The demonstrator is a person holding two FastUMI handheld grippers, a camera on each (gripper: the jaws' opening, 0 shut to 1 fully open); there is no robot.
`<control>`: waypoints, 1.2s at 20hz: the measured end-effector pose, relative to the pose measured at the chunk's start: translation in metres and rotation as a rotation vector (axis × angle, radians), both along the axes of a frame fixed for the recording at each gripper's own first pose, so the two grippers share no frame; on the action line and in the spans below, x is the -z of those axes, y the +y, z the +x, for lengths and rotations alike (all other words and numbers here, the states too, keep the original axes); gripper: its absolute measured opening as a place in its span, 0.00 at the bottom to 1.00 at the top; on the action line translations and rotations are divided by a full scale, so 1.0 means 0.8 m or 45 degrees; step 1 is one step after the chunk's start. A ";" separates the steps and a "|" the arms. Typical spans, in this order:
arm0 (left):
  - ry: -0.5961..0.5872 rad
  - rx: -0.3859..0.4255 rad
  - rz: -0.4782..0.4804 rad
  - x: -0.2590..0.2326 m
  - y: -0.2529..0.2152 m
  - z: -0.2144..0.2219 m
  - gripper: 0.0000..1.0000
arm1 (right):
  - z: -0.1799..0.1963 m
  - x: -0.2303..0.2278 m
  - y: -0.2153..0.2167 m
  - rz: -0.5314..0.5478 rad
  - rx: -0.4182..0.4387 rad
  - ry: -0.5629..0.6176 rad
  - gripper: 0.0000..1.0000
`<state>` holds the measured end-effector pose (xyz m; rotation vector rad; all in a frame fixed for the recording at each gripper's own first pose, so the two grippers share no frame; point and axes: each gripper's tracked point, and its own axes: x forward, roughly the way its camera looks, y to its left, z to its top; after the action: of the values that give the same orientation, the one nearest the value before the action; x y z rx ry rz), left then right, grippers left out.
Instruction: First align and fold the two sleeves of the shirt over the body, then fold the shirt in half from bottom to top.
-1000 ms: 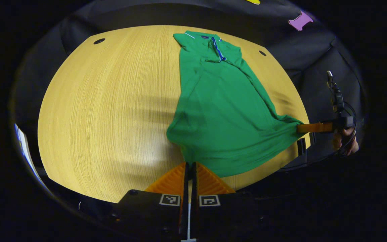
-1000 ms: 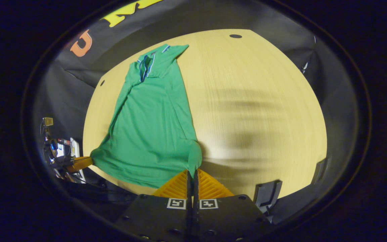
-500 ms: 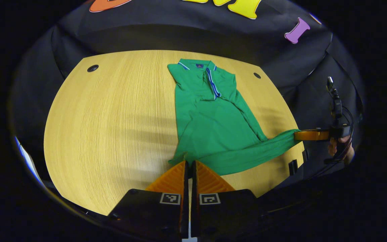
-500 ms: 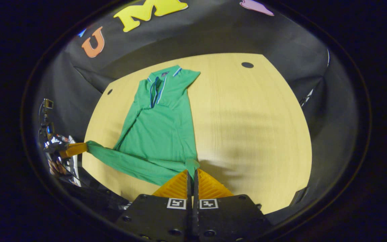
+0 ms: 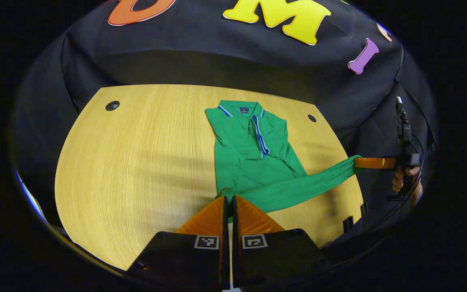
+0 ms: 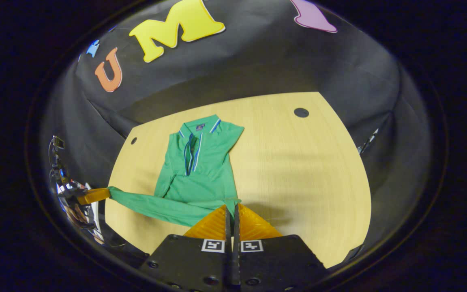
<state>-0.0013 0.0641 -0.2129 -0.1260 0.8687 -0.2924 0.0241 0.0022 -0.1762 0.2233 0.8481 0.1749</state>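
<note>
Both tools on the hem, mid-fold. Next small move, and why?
Probably carry both forward toward the collar. The left tool and right tool each pinch a hem corner of the shirt, raised and stretched between them; the collar end lies flat on the table.

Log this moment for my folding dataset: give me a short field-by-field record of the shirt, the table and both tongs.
shirt: green polo shirt, collar at the far side, lying on the table
sleeves: folded in over the body
hem: lifted off the table, stretched taut between the two tongs
left tongs: shut on the hem's left corner
right tongs: shut on the hem's right corner
table: light wooden table, round holes near its far corners
stage: bottom-to-top fold under way, hem not yet at the collar
</note>
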 end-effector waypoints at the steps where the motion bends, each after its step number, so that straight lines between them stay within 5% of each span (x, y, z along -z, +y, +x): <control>1: -0.018 -0.015 -0.004 -0.006 0.002 0.013 0.08 | 0.012 -0.005 0.002 -0.011 -0.005 -0.018 0.00; 12: -0.143 -0.125 -0.050 -0.018 0.000 0.158 0.08 | 0.155 -0.031 0.014 -0.133 -0.025 -0.157 0.00; 24: -0.286 -0.299 -0.065 0.019 0.012 0.303 0.07 | 0.328 0.009 0.024 -0.179 -0.036 -0.246 0.00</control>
<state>0.2414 0.0739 -0.2283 -0.2364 0.6165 -0.1062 0.2863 0.0218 -0.1834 0.0611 0.6687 0.1600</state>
